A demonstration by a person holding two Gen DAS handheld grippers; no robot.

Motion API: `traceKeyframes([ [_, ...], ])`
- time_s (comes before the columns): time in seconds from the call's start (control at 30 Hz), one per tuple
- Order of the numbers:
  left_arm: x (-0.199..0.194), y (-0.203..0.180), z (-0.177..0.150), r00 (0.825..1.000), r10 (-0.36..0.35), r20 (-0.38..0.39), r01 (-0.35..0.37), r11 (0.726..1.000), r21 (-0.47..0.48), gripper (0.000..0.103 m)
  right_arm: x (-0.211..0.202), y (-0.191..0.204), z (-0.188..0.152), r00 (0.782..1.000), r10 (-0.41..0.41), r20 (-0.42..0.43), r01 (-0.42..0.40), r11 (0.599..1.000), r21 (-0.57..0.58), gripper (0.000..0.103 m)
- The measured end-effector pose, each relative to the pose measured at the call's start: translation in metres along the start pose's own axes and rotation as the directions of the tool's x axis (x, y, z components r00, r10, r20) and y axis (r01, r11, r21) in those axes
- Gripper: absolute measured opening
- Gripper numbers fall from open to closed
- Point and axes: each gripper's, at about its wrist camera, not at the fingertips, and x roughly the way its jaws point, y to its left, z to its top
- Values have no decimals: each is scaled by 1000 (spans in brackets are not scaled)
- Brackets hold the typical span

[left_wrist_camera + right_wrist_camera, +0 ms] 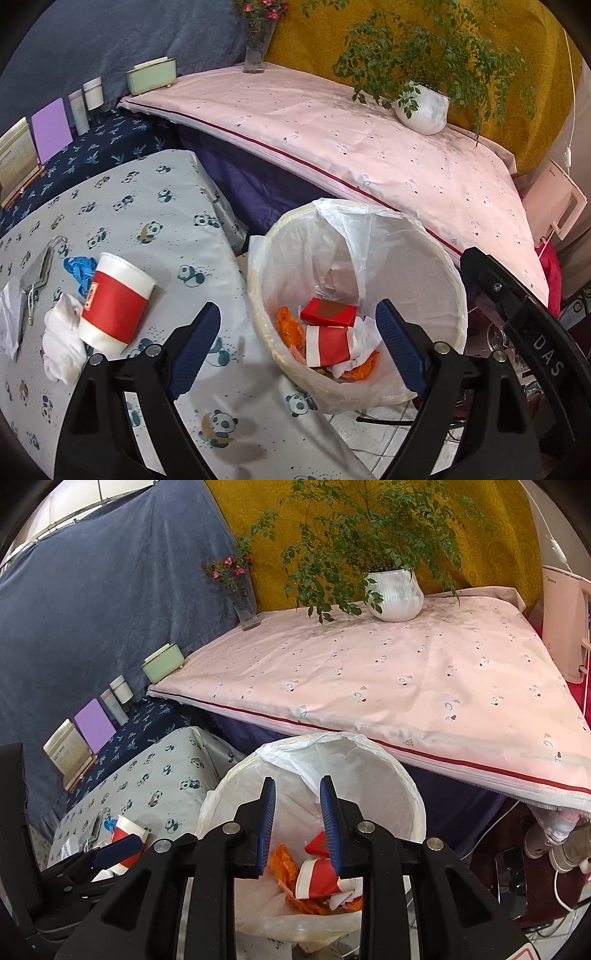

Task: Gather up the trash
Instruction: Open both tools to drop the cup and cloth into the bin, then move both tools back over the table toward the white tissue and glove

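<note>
A round bin (406,258) lined with a white bag stands on the floor beside the panda-print table (155,221). In it lie a red box (328,313), a red-and-white paper cup (328,345), orange wrappers (290,332) and white tissue. A second red-and-white cup (116,306) lies tilted on the table against crumpled white tissue (62,336). My left gripper (298,314) is wide open and empty, straddling the table edge and the bin's near rim. My right gripper (297,786) hangs over the bin (369,775), jaws narrowly apart with nothing between them, above the dropped cup (317,878).
A blue crumpled item (79,271) and a grey pouch with a cord (37,273) lie left of the cup. Behind the bin is a pink-clothed table (332,122) with a potted plant (421,107) and a flower vase (258,44). Cables lie on the tiled floor (369,435).
</note>
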Motion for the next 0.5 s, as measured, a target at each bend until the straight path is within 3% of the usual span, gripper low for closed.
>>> traceKeyframes([
  [0.27,-25,37,-5,999,36,31,-33,997,-63,82,-13,32,-4,999,32,6,-32,999,-33,38],
  [0.5,-51,88,-17,995,92,47,-85,986,-141,82,-19,82,-16,996,83,-16,-84,992,-97,41],
])
